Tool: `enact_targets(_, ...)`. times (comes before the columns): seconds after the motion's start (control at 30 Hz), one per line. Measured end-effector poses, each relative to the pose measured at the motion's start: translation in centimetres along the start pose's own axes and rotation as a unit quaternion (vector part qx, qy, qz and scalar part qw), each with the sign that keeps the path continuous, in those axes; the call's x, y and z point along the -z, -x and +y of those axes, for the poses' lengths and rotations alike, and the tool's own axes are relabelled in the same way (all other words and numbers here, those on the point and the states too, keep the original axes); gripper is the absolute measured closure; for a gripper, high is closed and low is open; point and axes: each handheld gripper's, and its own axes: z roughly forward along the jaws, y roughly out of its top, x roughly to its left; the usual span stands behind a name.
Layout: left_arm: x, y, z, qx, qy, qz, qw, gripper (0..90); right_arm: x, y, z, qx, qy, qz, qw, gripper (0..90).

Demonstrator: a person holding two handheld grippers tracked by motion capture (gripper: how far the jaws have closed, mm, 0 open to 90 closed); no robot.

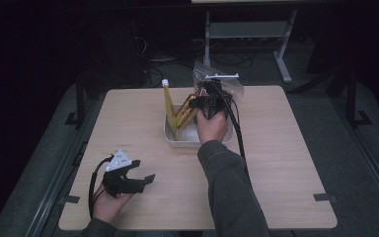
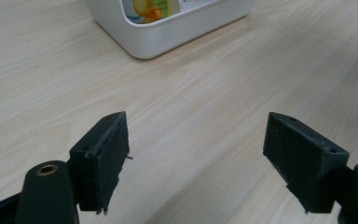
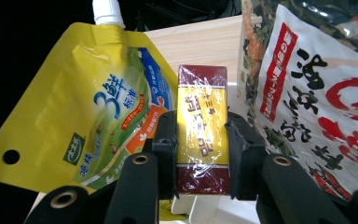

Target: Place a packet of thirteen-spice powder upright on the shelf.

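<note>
My right gripper (image 1: 197, 104) is shut on a small yellow and maroon box (image 1: 185, 114) wrapped in clear film, and holds it over the white bin (image 1: 177, 143) at mid-table. In the right gripper view the black pads (image 3: 165, 140) press both long sides of the box (image 3: 202, 121). A yellow spouted pouch (image 3: 88, 116) stands in the bin just left of the box (image 1: 168, 106). My left gripper (image 1: 145, 174) rests low near the table's front left, open with nothing between its jaws (image 2: 200, 154).
A clear printed snack bag (image 1: 227, 84) leans behind the bin, close to the right of the box (image 3: 317, 102). The bin's near corner (image 2: 168, 37) lies ahead of the left gripper across bare wooden tabletop (image 1: 286, 163). Cables trail from both grippers.
</note>
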Motion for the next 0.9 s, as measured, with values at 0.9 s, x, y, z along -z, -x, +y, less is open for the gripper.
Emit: enact_targets(0.9,-0.2,0.4,0.1,-0.005,-0.001,-0.005,1.0,22.1,-0.2,-0.1,-1.3,-0.011,0.008,0.007,0.9999,63.4)
